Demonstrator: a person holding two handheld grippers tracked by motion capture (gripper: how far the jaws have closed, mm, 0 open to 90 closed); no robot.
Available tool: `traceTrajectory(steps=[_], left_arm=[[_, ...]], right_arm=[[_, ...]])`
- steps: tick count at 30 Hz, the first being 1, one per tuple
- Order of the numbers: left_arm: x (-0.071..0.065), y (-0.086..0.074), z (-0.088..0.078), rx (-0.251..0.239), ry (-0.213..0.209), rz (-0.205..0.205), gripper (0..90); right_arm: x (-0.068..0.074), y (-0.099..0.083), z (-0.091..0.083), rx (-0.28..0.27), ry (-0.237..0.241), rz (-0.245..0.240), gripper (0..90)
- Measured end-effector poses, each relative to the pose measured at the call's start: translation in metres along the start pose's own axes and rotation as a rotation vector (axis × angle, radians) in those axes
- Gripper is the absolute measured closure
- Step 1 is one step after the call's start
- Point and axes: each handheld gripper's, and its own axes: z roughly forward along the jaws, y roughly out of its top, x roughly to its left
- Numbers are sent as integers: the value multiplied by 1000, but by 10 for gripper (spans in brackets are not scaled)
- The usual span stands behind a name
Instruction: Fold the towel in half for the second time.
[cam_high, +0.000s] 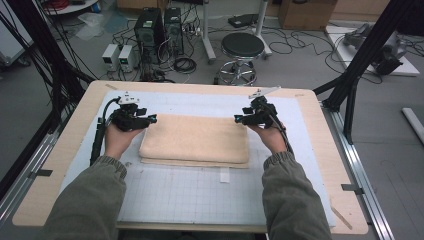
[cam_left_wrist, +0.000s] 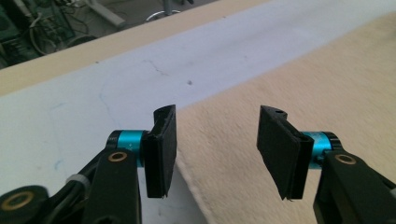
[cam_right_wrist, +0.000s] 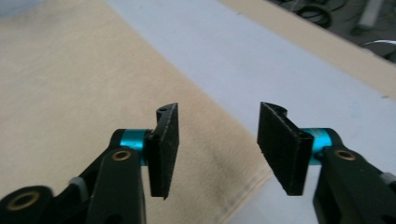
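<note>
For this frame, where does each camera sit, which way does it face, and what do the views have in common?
High view: above the person's side, looking forward and down on the wooden table; both olive sleeves, hands, left gripper and right gripper show.
Left gripper view: rides that gripper, looking along open black jaws over the folded beige towel's edge.
Right gripper view: the same, over the towel's opposite edge.
Shared: towel and pale grid mat.

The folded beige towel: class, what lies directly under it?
The folded beige towel rests on a pale gridded mat over the wooden table. The mat beneath the towel is covered, so unseen.
</note>
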Motion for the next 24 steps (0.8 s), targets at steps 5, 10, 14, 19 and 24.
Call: traceTrajectory(steps=[5, 10, 14, 19, 24], left_arm=[[-10, -17, -10, 4, -68, 25, 446], [-25, -36, -26, -16, -108, 94, 447], [-31, -52, -36, -29, -135, 114, 437], [-37, -67, -45, -7, -178, 125, 454], [-42, -84, -52, -1, -183, 148, 450]], right_arm=[[16, -13, -4, 1, 30, -35, 370], [36, -29, -13, -4, 46, -96, 360], [50, -43, -19, -6, 65, -129, 356], [57, -58, -24, 36, 129, -94, 315], [69, -77, -36, -8, 108, -134, 341]])
